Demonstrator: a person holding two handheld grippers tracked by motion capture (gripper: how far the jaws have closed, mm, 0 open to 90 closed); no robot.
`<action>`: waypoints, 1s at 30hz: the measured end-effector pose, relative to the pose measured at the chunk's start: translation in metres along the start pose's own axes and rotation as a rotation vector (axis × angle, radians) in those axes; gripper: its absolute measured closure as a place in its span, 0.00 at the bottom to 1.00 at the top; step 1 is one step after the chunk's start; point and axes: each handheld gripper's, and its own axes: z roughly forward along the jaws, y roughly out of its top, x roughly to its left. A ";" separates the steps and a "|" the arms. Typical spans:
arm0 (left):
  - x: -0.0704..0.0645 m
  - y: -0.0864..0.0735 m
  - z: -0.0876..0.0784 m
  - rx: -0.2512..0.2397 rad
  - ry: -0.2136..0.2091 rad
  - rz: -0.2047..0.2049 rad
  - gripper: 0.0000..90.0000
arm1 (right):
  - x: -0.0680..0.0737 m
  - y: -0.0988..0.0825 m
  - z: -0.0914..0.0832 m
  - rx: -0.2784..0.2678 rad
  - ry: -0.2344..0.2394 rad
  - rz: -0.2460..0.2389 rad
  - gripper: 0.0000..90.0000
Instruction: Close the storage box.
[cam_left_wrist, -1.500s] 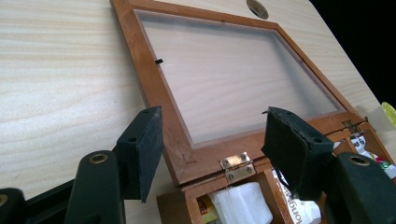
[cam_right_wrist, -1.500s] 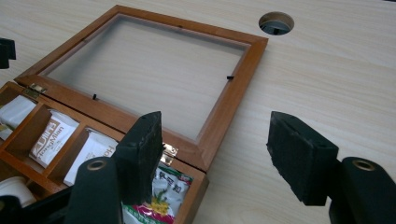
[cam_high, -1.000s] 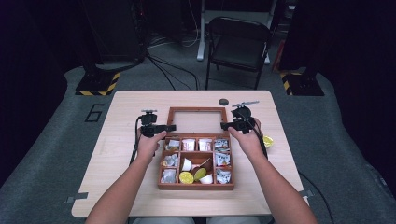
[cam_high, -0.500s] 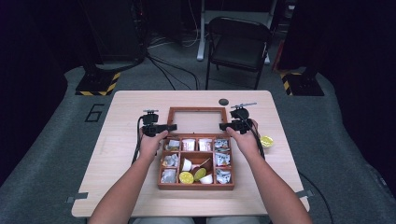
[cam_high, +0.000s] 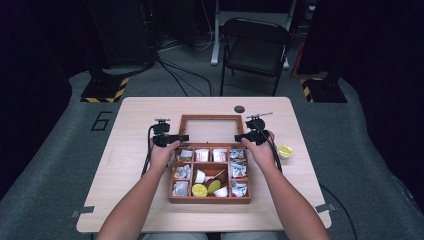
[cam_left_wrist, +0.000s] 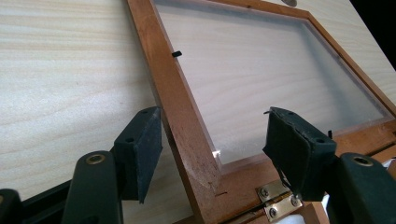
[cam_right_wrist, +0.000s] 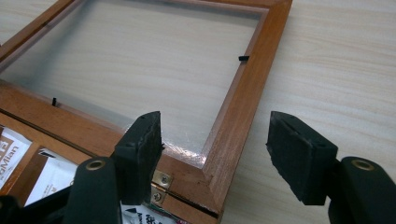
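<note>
left tongs (cam_left_wrist: 212, 149) straddle lid (cam_left_wrist: 180, 116) rail (hinge (cam_left_wrist: 275, 205) visible close up).

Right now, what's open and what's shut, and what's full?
Lid: open, lying flat on the table behind the box.
Box: open, compartments filled with packets and small cups.
Left gripper: open, jaws astride the lid's side rail, not pressing.
Right gripper: open, jaws astride the lid's other side rail.
Yellow cup: out on the table, right of the box.
Chair: unfolded, nobody on it.
</note>
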 end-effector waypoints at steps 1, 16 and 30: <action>0.000 0.000 0.000 0.005 0.000 0.000 0.40 | -0.001 0.000 0.001 0.003 0.002 -0.002 0.39; 0.002 -0.002 0.006 0.026 0.004 0.003 0.40 | -0.002 -0.003 0.013 0.040 0.019 0.031 0.39; 0.003 -0.002 0.008 0.024 0.003 0.004 0.39 | -0.007 -0.003 0.021 0.042 0.055 0.074 0.39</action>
